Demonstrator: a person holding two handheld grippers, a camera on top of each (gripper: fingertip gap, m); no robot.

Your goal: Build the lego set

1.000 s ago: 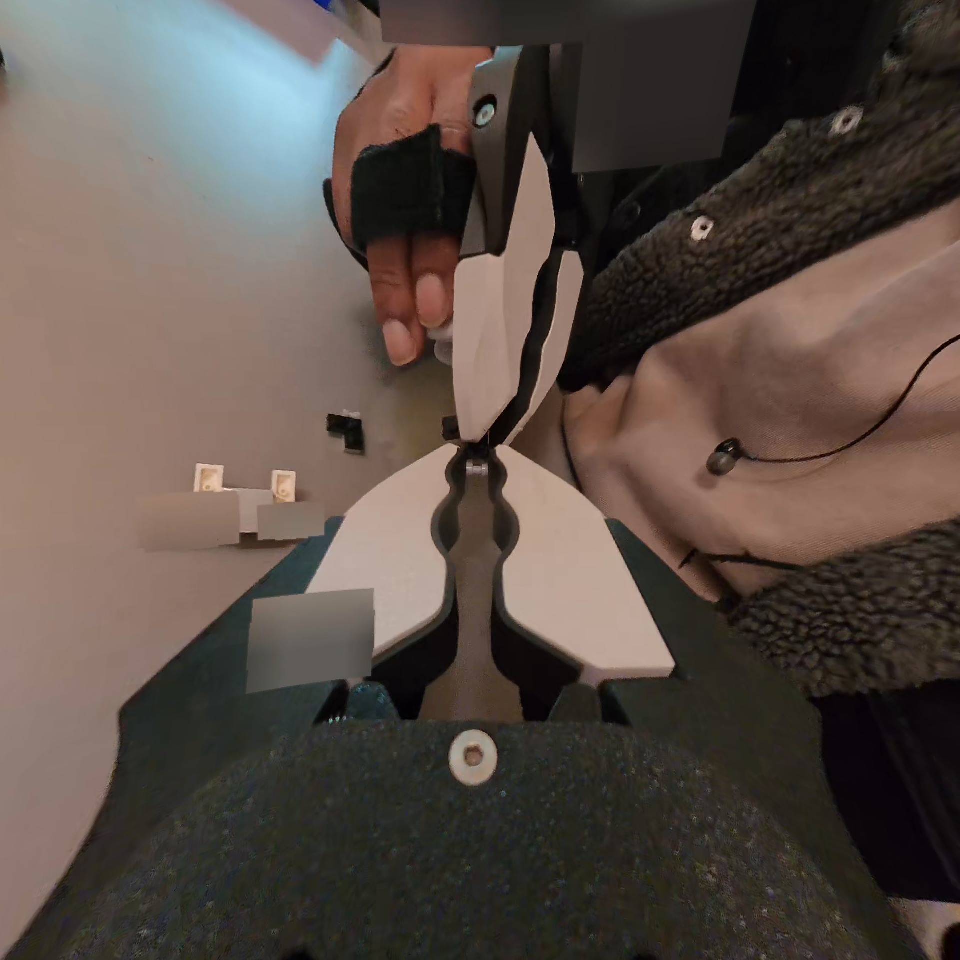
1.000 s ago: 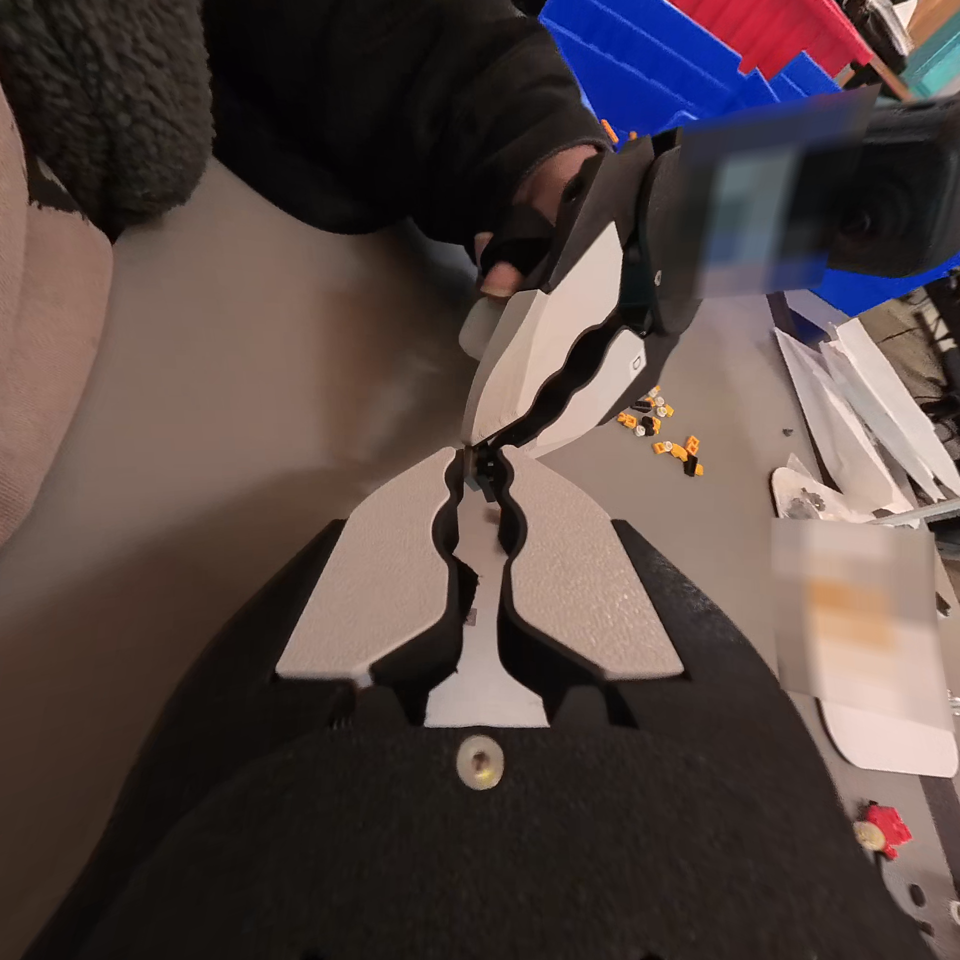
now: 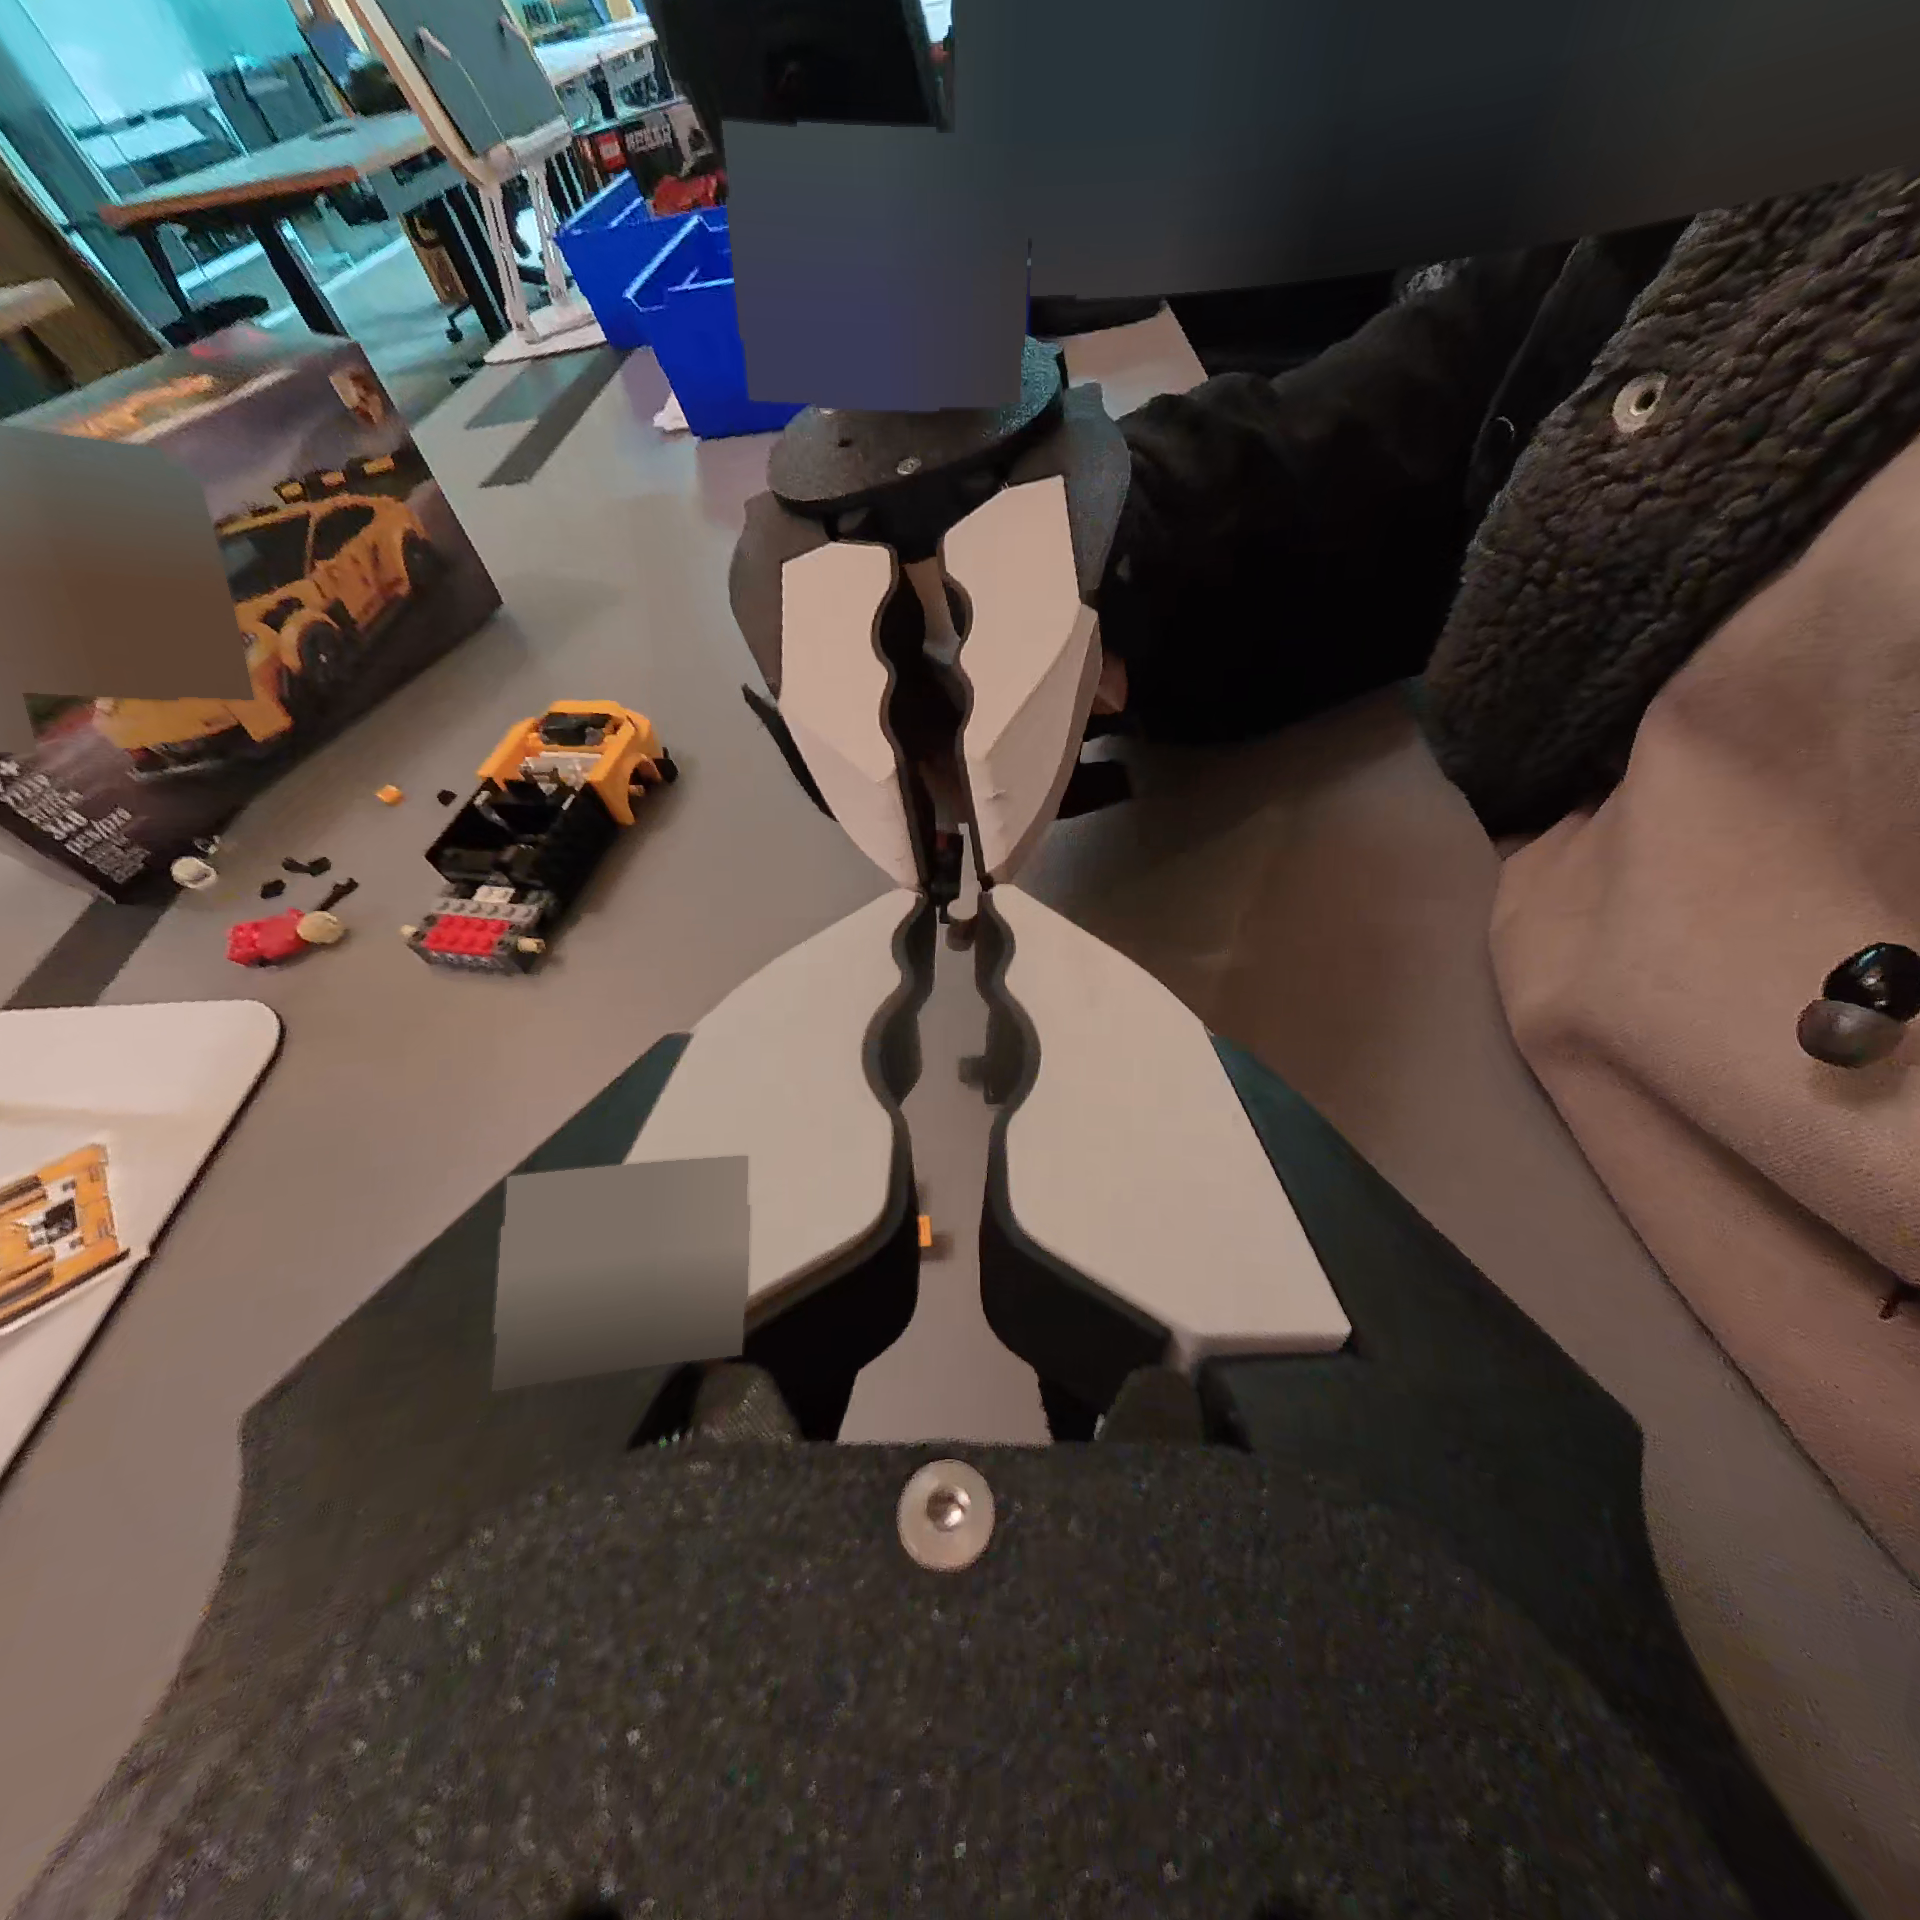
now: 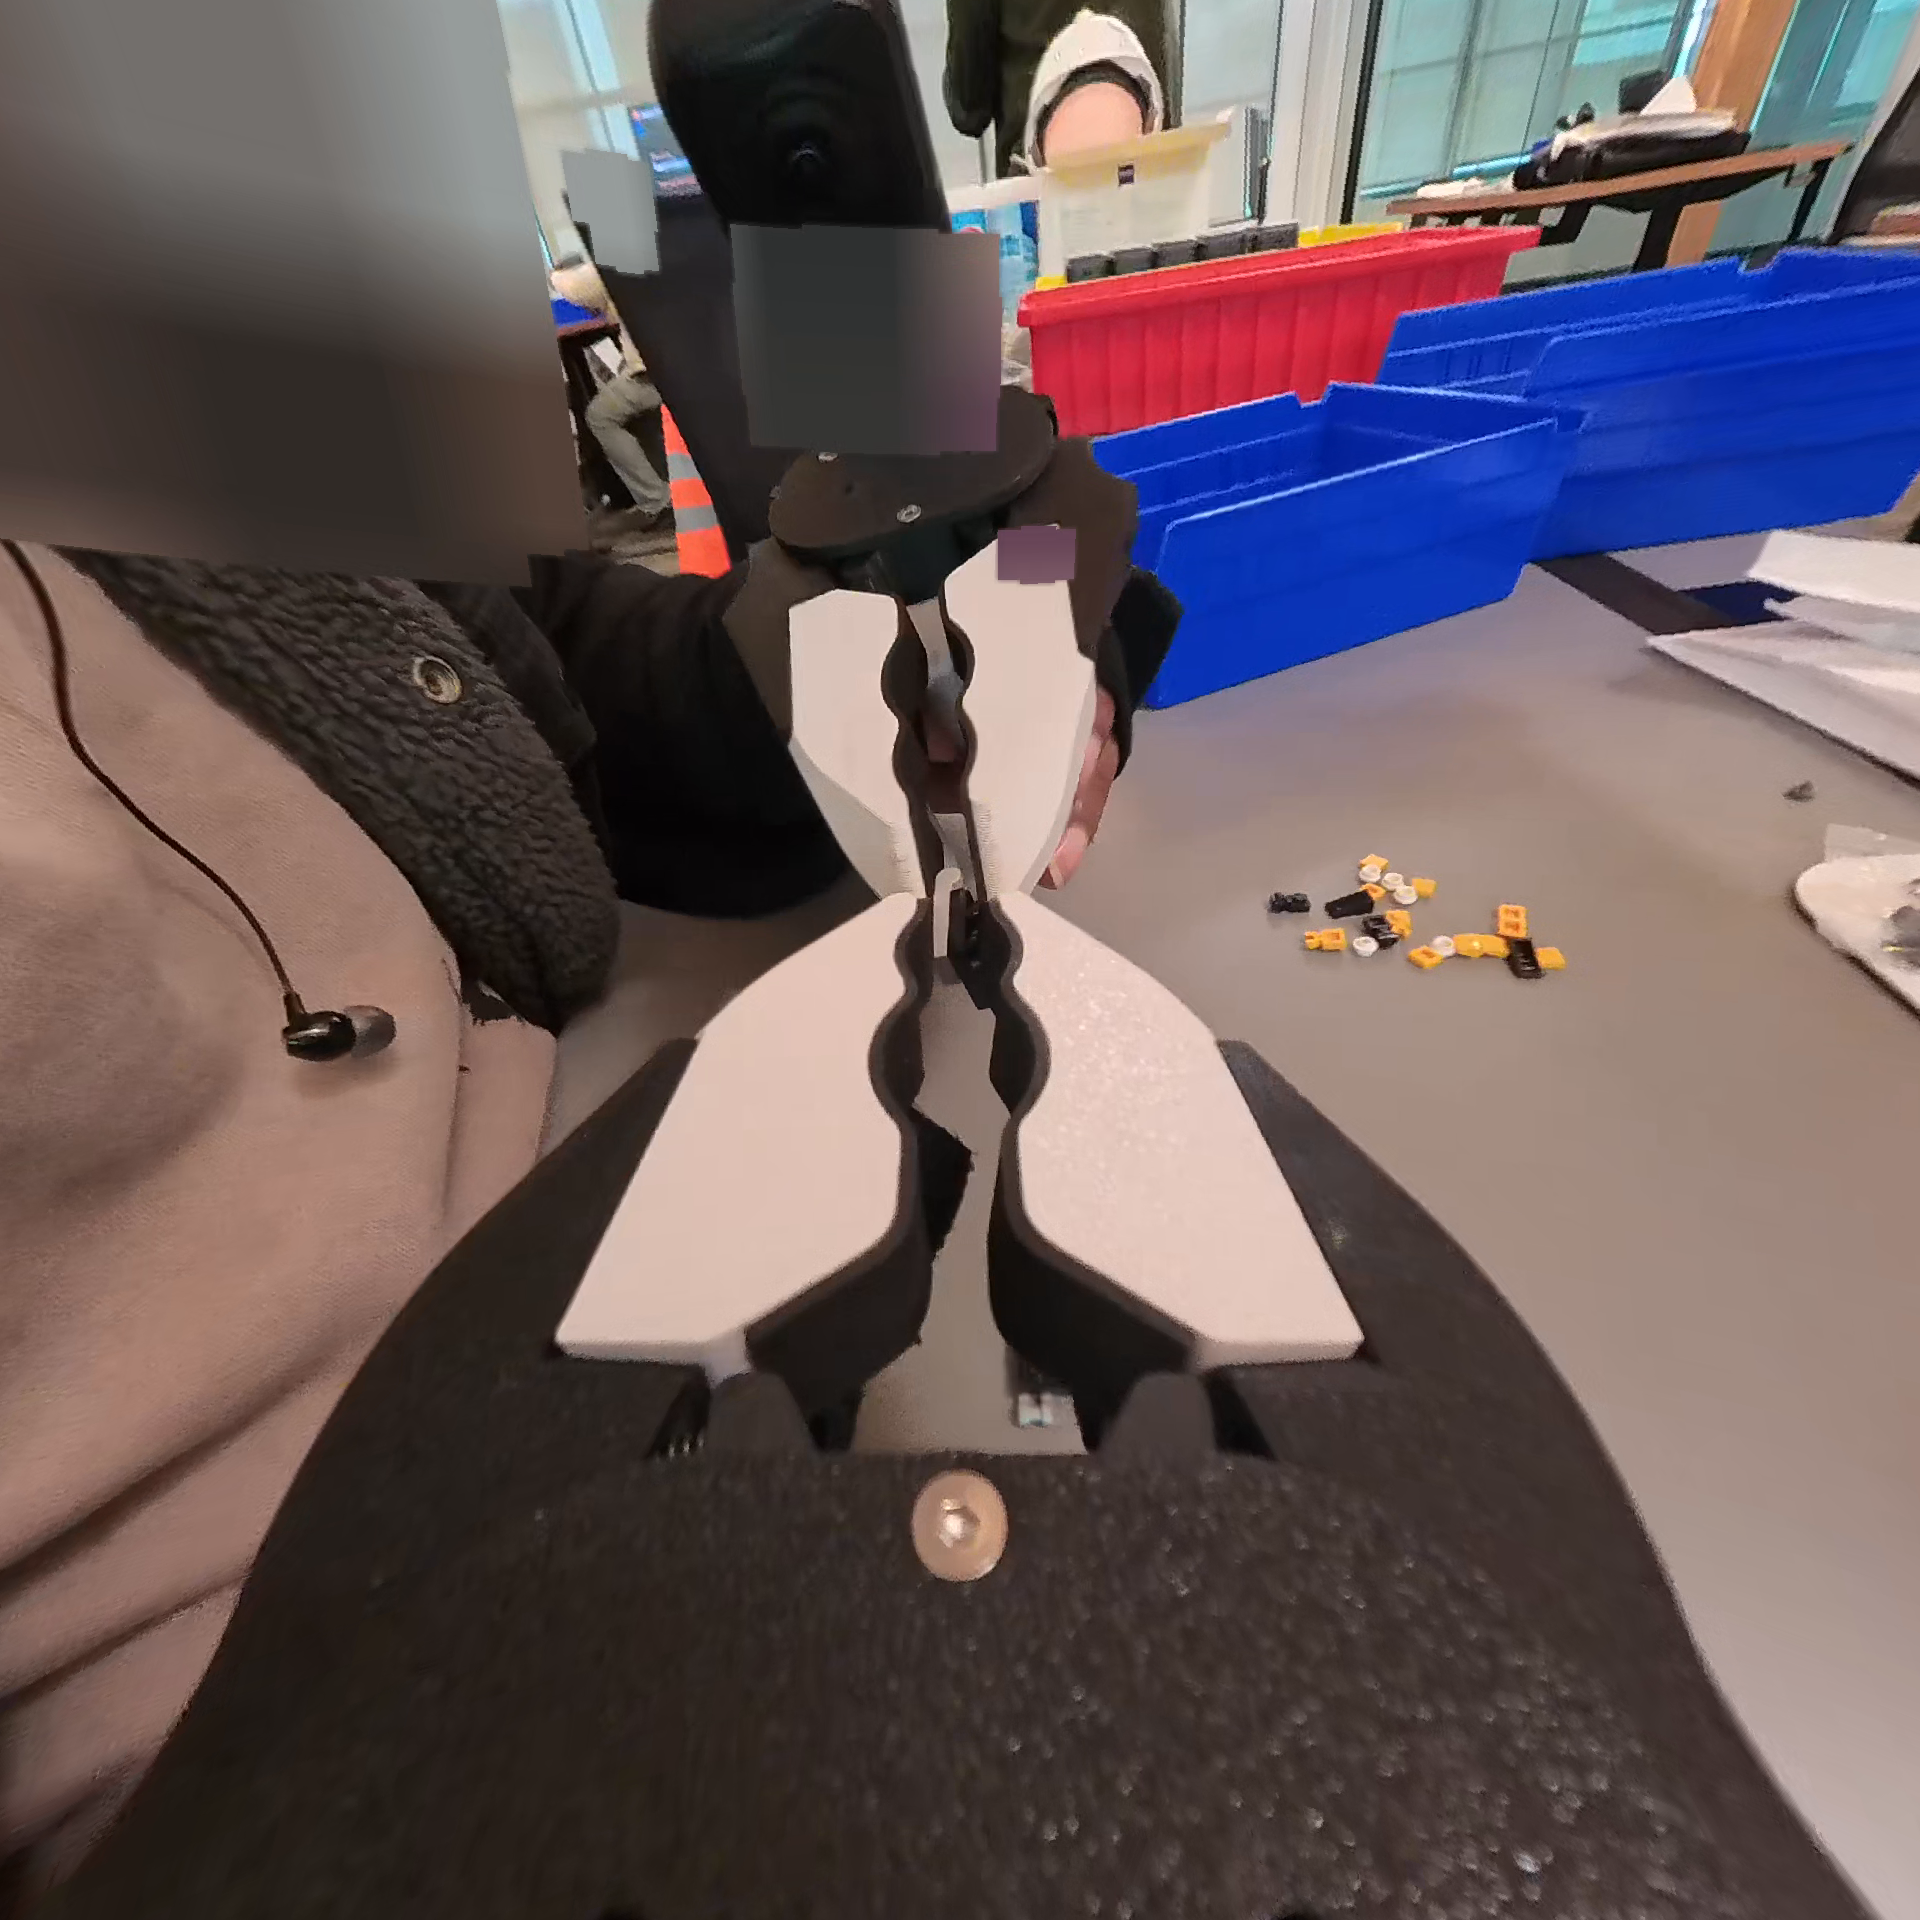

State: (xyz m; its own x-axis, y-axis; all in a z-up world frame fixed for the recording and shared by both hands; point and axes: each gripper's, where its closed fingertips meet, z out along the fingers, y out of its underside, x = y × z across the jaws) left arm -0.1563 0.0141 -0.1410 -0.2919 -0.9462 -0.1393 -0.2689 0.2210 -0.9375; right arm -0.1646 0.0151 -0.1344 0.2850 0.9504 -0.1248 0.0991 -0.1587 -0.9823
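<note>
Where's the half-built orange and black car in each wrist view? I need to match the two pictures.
Left wrist view: the half-built car lies on the grey table, left of centre, just in front of the set's box.
Right wrist view: not in it; only loose small pieces lie on the table at right.
Shared landmark: the earbud on the person's beige top, at the right edge in the left view, at left in the right view.
</note>
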